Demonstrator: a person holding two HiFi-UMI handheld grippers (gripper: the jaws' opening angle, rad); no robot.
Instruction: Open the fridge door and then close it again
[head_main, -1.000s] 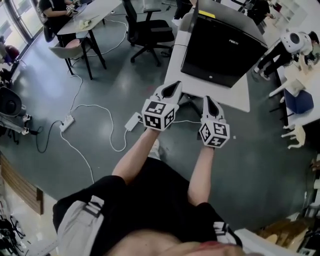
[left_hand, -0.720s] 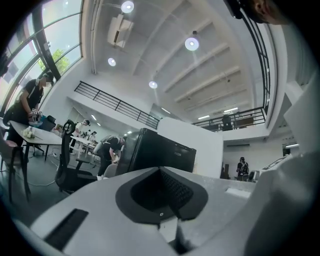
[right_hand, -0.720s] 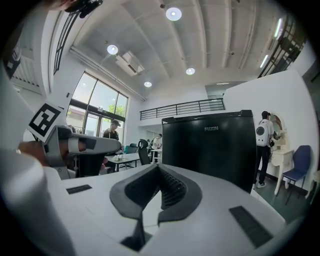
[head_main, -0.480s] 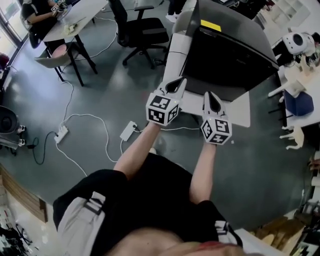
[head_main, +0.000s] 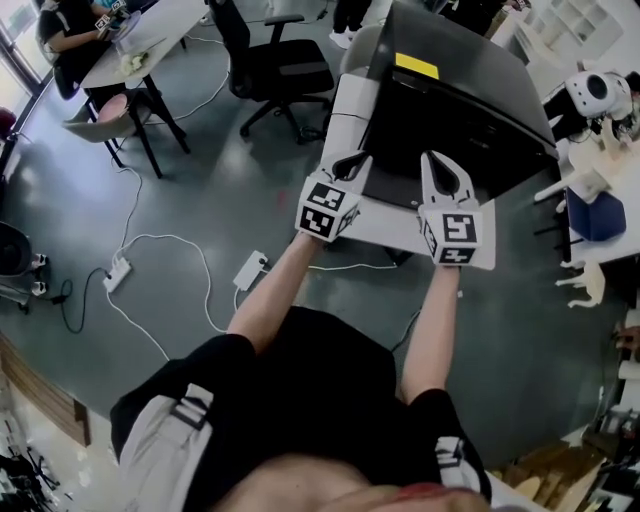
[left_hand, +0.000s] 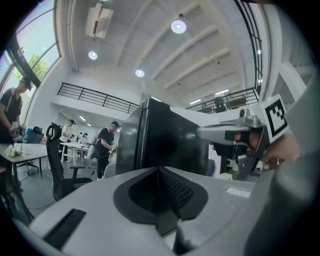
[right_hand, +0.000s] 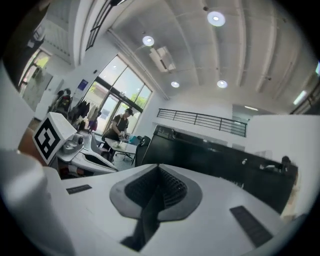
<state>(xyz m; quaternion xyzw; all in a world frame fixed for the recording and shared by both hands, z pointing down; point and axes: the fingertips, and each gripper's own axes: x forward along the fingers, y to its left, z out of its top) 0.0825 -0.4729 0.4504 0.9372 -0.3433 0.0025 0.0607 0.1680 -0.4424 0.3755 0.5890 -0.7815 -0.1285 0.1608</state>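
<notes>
A black fridge (head_main: 455, 105) with a yellow sticker on top stands on a white table (head_main: 395, 228), its door closed. Both grippers hover just in front of it, over the table's near edge. My left gripper (head_main: 352, 163) is shut and empty, near the fridge's left front corner. The right gripper (head_main: 447, 160) is shut and empty too, before the front face. In the left gripper view the fridge (left_hand: 167, 142) fills the middle beyond the closed jaws (left_hand: 159, 169), with the right gripper (left_hand: 235, 132) alongside. The right gripper view shows the fridge (right_hand: 215, 155) past its closed jaws (right_hand: 159, 166).
A black office chair (head_main: 270, 55) stands left of the fridge table. Power strips (head_main: 248, 270) and white cables lie on the grey floor. A person sits at a white desk (head_main: 150, 35) at far left. A blue chair (head_main: 597, 215) and shelves stand to the right.
Both grippers have moved forward to the fridge table and now reach its front. The right gripper has risen, rolled and shifted to the right. Both stay shut.
</notes>
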